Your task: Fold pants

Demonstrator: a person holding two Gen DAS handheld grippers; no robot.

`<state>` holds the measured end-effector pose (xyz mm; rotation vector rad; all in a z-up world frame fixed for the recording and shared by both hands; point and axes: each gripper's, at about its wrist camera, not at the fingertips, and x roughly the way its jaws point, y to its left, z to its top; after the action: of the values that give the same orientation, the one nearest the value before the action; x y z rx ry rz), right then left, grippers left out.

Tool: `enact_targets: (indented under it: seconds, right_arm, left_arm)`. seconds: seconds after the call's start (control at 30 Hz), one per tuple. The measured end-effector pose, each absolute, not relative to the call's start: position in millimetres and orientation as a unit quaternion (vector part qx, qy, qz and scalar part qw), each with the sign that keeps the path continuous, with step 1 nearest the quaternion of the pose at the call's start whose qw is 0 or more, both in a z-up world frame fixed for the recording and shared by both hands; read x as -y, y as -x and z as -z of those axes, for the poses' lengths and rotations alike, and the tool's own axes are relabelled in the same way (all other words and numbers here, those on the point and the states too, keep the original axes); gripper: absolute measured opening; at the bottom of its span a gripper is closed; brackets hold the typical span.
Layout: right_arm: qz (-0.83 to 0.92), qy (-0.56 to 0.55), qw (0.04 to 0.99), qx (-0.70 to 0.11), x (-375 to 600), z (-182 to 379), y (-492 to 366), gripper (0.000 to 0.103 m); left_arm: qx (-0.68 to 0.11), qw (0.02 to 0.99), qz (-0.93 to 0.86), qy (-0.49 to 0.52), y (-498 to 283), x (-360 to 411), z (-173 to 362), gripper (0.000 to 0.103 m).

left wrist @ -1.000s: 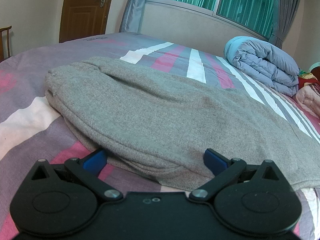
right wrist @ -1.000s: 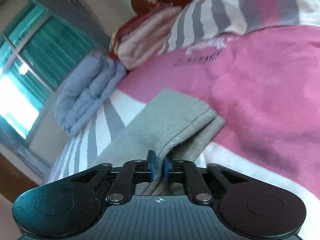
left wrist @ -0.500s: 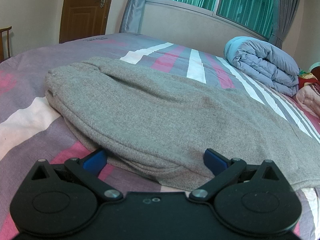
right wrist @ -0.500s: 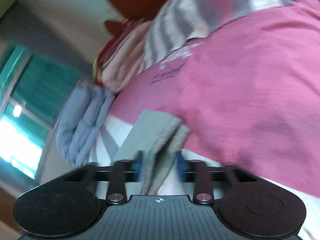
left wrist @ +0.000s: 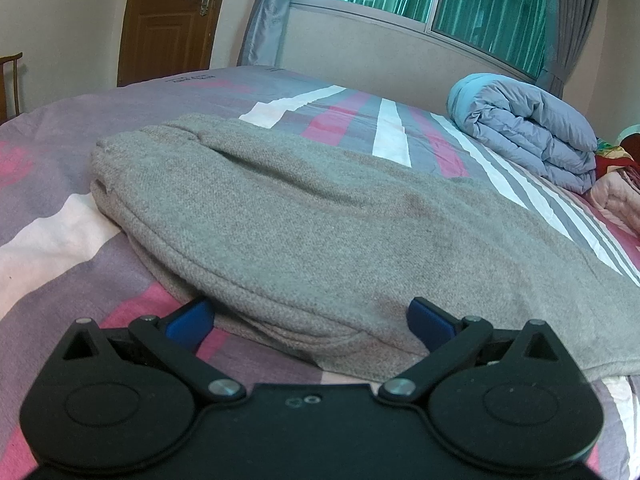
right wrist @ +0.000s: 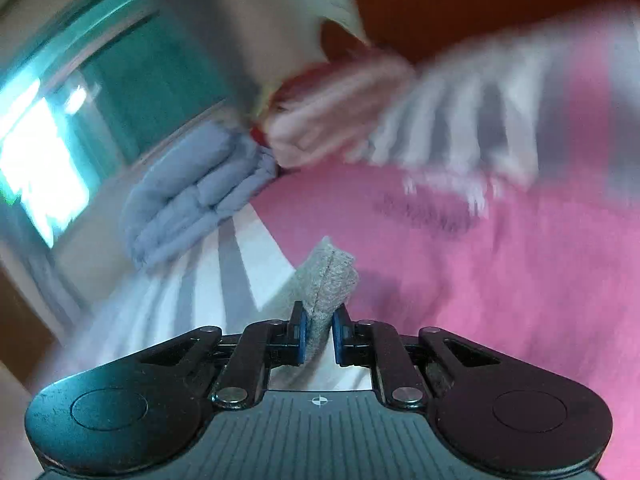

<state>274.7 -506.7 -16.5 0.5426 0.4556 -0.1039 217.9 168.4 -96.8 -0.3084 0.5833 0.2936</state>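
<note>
One pair of grey pants [left wrist: 320, 232] lies on the bed [left wrist: 48, 240]; the left gripper [left wrist: 310, 316] is spread wide at its near edge, and the right gripper [right wrist: 319, 334], jaws just closing, pinches the pants' far end.

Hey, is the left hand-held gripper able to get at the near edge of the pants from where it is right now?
Probably yes. The left hand-held gripper is open, its fingertips flanking the near edge of the grey pants on the bed. Nothing lies between them.

Your left gripper [left wrist: 310, 318] stands wide open at 6 o'clock, its blue pads [left wrist: 188, 318] astride the near folded edge of the grey pants [left wrist: 320, 232]. A rolled quilt [left wrist: 532, 132] lies at 2 o'clock.
</note>
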Motion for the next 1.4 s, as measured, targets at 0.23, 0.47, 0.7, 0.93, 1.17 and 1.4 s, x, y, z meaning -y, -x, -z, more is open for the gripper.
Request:
enact_targets:
  seconds: [0.23, 0.47, 0.7, 0.93, 1.17, 1.4]
  right_arm:
    - [0.133, -0.434, 0.864, -0.218, 539, 65, -246, 0.034]
    - [0.058, -0.434, 0.865, -0.244, 528, 61, -257, 0.037]
    - [0.027, -0.4, 0.883, -0.245, 506, 18, -265, 0.038]
    - [-0.117, -0.35, 0.891, -0.264, 445, -19, -284, 0.042]
    - [-0.202, -0.287, 0.893, -0.281, 336, -42, -329, 0.049]
    - [-0.304, -0.207, 0.88, -0.301, 184, -44, -409, 0.069]
  left_arm:
    - [-0.283, 0.936, -0.143, 0.151, -217, -169, 97, 0.097]
    - [-0.285, 0.936, -0.143, 0.152, -217, -169, 98, 0.097]
    - [-0.283, 0.936, -0.14, 0.158, -216, -170, 93, 0.096]
    - [-0.232, 0.931, -0.216, 0.182, -187, -217, 65, 0.085]
    - [-0.24, 0.912, -0.254, 0.215, -201, -274, 52, 0.054]
    - [-0.258, 0.904, -0.237, 0.245, -225, -299, 59, 0.033]
